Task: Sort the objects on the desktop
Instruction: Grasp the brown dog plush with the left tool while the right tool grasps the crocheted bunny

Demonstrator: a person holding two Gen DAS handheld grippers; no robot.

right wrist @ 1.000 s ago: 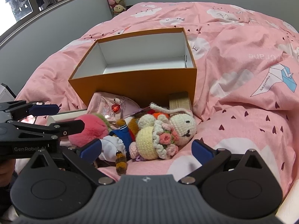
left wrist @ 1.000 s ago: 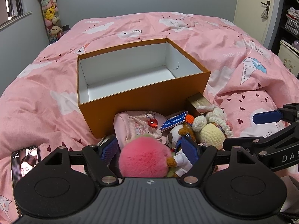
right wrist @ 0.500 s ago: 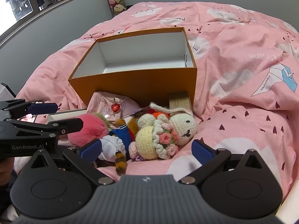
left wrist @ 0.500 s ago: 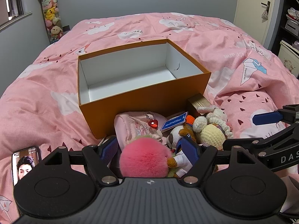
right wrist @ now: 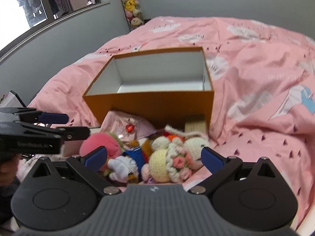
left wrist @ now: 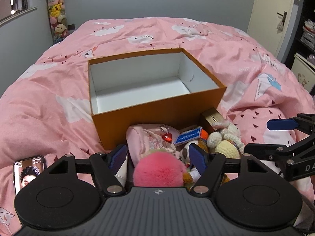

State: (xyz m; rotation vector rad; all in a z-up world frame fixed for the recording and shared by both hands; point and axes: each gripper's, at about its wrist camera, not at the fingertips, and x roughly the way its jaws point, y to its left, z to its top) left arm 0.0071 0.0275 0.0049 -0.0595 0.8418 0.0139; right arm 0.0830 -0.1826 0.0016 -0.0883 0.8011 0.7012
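An open orange box point(left wrist: 157, 110) with a white inside stands on the pink bed; it also shows in the right wrist view point(right wrist: 157, 102). In front of it lies a pile: a fluffy pink pompom point(left wrist: 158, 172), a pink pouch with a red heart charm point(left wrist: 151, 137), a blue card point(left wrist: 188, 136), a crocheted bunny point(left wrist: 226, 139) and a blue-clad plush point(right wrist: 135, 155). My left gripper point(left wrist: 158, 156) is open, its pads either side of the pompom. My right gripper point(right wrist: 154, 157) is open around the crocheted bunny point(right wrist: 177, 155).
A phone point(left wrist: 25, 172) with a lit screen lies on the quilt at the left. A gold box point(left wrist: 211, 116) sits by the orange box's right corner. A tube of plush toys point(left wrist: 56, 17) stands by the wall. A door point(left wrist: 271, 9) is at the right.
Both grippers have risen and moved slightly forward; the right wrist view is blurred by motion. The jaws stay open and the objects have not moved.
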